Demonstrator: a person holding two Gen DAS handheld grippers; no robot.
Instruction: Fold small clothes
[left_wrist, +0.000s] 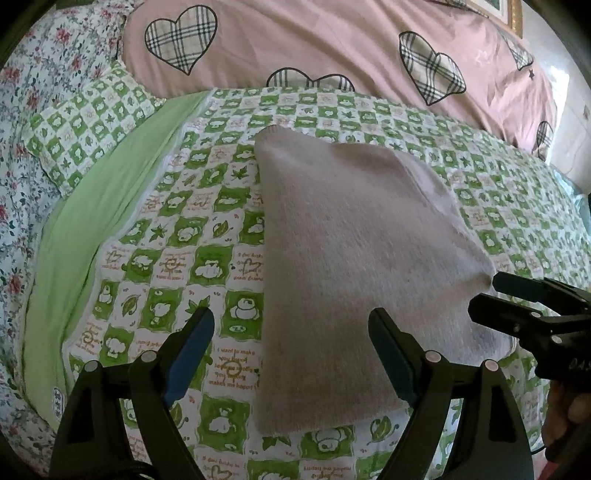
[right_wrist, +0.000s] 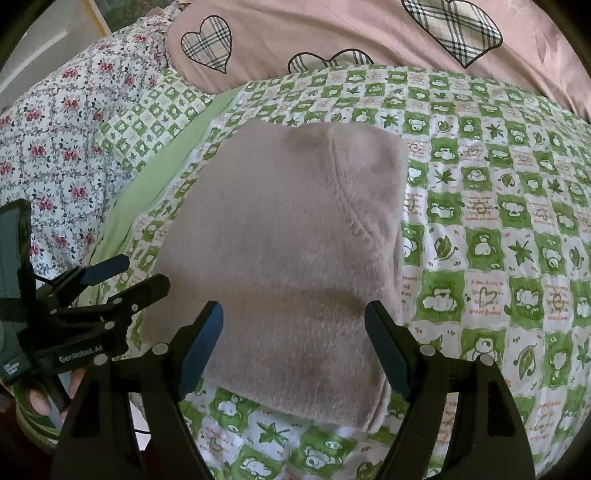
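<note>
Both grippers are spread wide and holding nothing.

The left gripper has its fingers well apart. Its left finger sits over the bare green-check sheet, while the right finger is over the near part of the garment. Whether that pad actually touches the fabric I can't tell; it looks like it's just above it. Nothing sits between the fingers except the garment's left edge and some sheet.

The right gripper is open about as wide. The near end of the garment fills the gap between its fingers, with both tips over or just at the garment's sides. Can't tell if either pad is pressing down.

The garment is a fuzzy pinkish-grey piece, folded into a neat rectangle, lying flat on the sheet and running away from the fingers. In the right view a curved seam runs down its far right part, and the stacked layers show at the near right corner.

Each gripper shows up in the other's camera: the right one comes in from the right, tips just beside the garment's right edge, and the left one is off to the left, near the left edge.

Beyond the garment there's a pink duvet with plaid hearts, and far left of the fingers a floral sheet.
</note>
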